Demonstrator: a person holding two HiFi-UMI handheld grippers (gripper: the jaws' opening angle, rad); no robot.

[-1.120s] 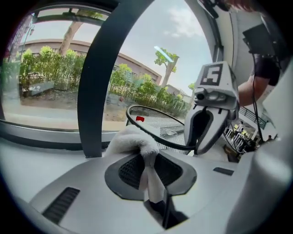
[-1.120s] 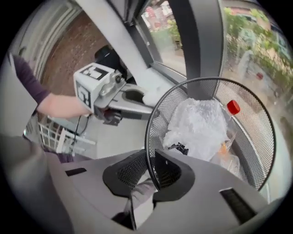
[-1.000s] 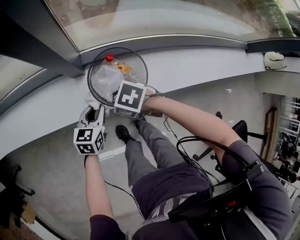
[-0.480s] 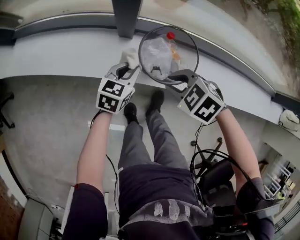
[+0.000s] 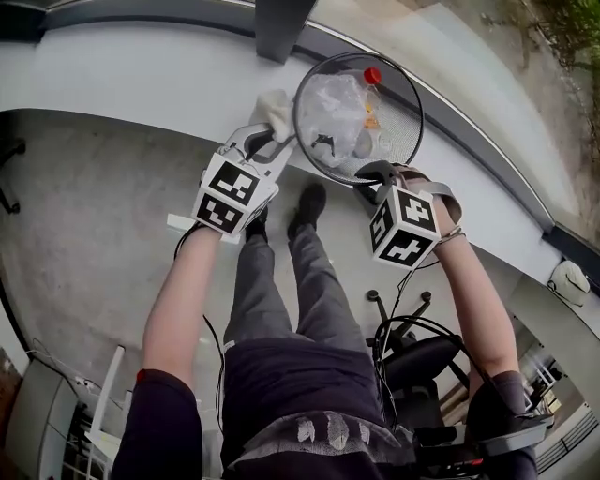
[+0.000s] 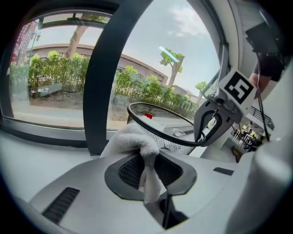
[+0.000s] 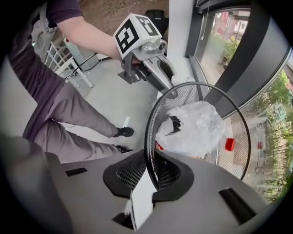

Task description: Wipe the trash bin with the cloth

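Observation:
A round black mesh trash bin (image 5: 401, 139) sits by the window ledge, holding a crumpled clear plastic bag (image 5: 342, 103) and a red-capped bottle (image 5: 372, 76). My left gripper (image 5: 267, 141) is shut on a white cloth (image 5: 273, 110), which bulges from the jaws (image 6: 130, 141) right beside the bin's left rim (image 6: 151, 132); I cannot tell whether they touch. My right gripper (image 5: 375, 173) has the near rim (image 7: 148, 137) between its jaws, which are closing on the thin wire with both pads against it.
A white window ledge (image 5: 122, 75) runs behind the bin, with a dark window post (image 5: 281, 28) at its back. The person's legs and shoes (image 5: 309, 202) stand just below the bin. An office chair and cables (image 5: 412, 356) are at the lower right.
The left gripper has carried the cloth up from below the bin to its left rim. The right gripper has shifted along the near rim toward the right. The head view has swung round.

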